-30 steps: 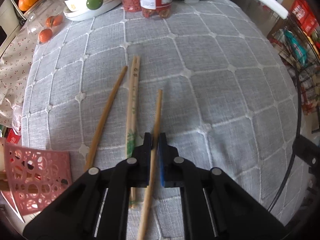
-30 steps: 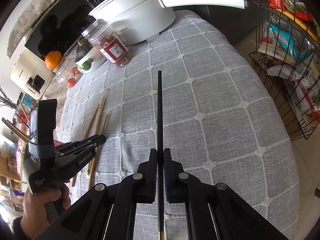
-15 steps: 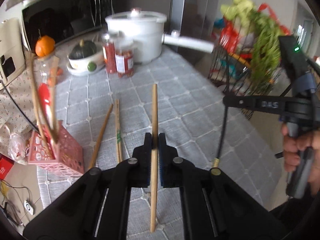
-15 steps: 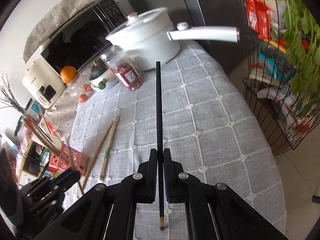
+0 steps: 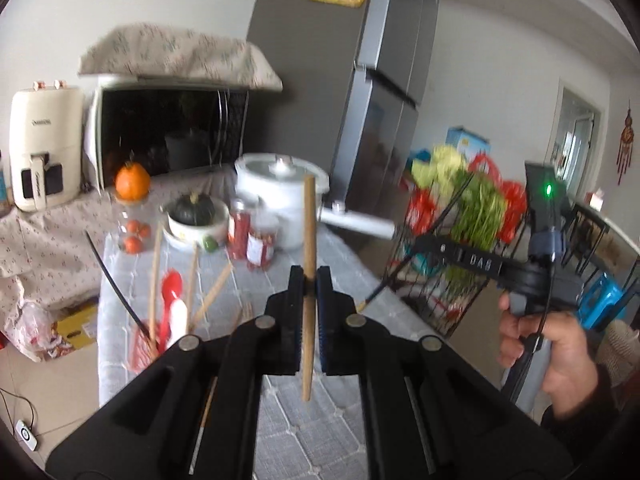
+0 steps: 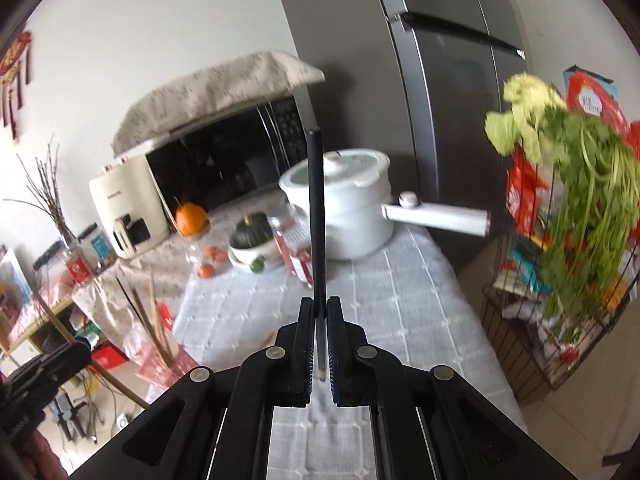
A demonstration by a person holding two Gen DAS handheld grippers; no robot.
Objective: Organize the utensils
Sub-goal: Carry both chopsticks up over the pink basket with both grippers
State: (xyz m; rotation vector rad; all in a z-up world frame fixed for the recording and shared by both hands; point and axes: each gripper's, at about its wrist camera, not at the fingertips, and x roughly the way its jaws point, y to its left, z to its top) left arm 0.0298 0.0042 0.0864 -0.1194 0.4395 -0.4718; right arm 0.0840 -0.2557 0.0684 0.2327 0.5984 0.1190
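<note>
Chopsticks are pinched in both grippers, held above the surface [image 5: 280,412], which is covered in a grey quilted cloth. The left gripper [image 5: 310,280] has its jaws pressed on a wooden chopstick [image 5: 308,240], which stands nearly upright between them. The right gripper [image 6: 320,312] clamps a black chopstick [image 6: 316,216], also upright; in the left view its side reads "DAS". At the surface's left edge a pink perforated holder [image 5: 141,350] carries more chopsticks and a red spoon [image 5: 172,286]. At the far edge stand a white pot [image 5: 280,196] with a long handle, two red-filled jars [image 5: 260,246] whose labels are too blurred to read, and a bowl with a dark squash [image 5: 196,210].
</note>
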